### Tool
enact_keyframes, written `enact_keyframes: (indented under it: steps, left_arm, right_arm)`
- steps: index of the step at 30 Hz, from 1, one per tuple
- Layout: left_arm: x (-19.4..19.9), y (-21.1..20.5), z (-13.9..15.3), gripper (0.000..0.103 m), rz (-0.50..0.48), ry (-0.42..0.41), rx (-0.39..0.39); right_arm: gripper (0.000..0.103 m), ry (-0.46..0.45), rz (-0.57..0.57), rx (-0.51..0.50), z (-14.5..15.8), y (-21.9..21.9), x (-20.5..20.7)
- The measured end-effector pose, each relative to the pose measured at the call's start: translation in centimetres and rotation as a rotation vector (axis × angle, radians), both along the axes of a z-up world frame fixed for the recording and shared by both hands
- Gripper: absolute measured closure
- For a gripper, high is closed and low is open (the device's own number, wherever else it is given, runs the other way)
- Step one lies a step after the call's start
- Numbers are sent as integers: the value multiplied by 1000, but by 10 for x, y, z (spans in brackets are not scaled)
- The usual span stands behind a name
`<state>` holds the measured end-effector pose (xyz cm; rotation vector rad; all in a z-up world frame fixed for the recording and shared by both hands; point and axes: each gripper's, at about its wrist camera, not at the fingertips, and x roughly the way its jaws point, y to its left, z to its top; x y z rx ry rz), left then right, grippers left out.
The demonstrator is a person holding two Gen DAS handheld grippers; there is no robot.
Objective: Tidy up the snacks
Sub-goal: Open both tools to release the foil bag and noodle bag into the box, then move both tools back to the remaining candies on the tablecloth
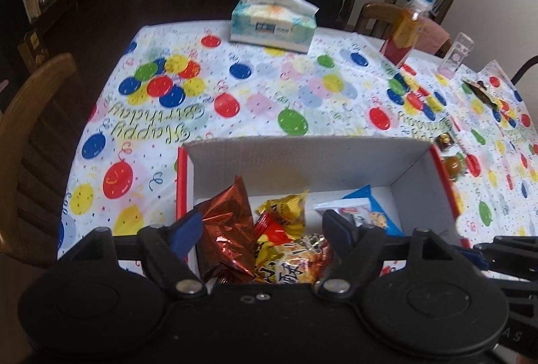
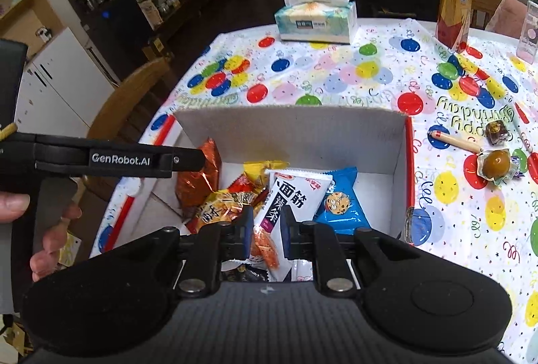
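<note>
Presently the right claw [image 2: 265,231] is closed narrow on a white snack packet [image 2: 285,196], gripping its near end. The packet's long axis runs forward and away from the claw, its far end leaning over the other packets inside the cardboard box [image 2: 289,128]. Whether the packet is resting on the pile or held just clear of it cannot be told from these views.

The left claw [image 1: 262,226] stands wide and holds nothing. It hovers over the near left part of the same box [image 1: 302,159], with a crumpled copper foil bag [image 1: 228,229] and a yellow and red packet [image 1: 285,212] lying between and just ahead of its fingers. A blue packet [image 2: 341,202] sits at the right side of the box, just beside the white one.

Outside the box, to its right on the table [image 2: 336,75], three loose items are not yet gathered: a round wrapped sweet [image 2: 497,162], a small dark wrapped piece [image 2: 497,129] and a stick-shaped item [image 2: 454,139]. All lie well to the right of both claws, so the right claw is the nearer for them. A tissue pack [image 2: 316,19] and a bottle [image 2: 454,7] stand at the far edge.

Judgement: the packet appears to be at the point of release into the box; the loose items right of the box remain.
</note>
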<state>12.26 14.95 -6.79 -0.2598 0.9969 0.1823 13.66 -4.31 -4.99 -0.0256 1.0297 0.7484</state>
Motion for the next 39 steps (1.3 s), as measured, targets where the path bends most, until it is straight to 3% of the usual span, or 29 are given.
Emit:
enact_keyframes:
  steps: [2,4,6,8,11,19,25,33,39]
  left_arm:
    - [-4,-5,8,21,-15,-23,4]
    - [-7,-11,16,20,-33,-45,11]
    - [-9,-20,23,20,-61,-69,17]
    - [-10,-29,30,17,-84,-91,20]
    - [-9,-44,39,13,-118,-117,19]
    - [7,-87,51,3,-196,-172,30]
    - [29,-122,52,0,-230,-190,29]
    - [76,-162,41,0,-211,-160,3]
    - [121,-184,21,1,-141,-101,-42]
  right_arm:
    - [86,-5,-6,17,6,-5,-1]
    - [75,-16,-18,32,12,-11,-1]
    - [46,-38,-37,59,20,-20,-2]
    - [38,-72,-51,91,28,-29,-3]
    - [37,-95,-52,109,36,-41,0]
    - [23,-148,-111,105,44,-89,13]
    - [19,-182,-156,27,35,-132,27]
    - [18,-170,-243,-65,5,-189,63]
    - [18,-176,-235,-118,-15,-212,86]
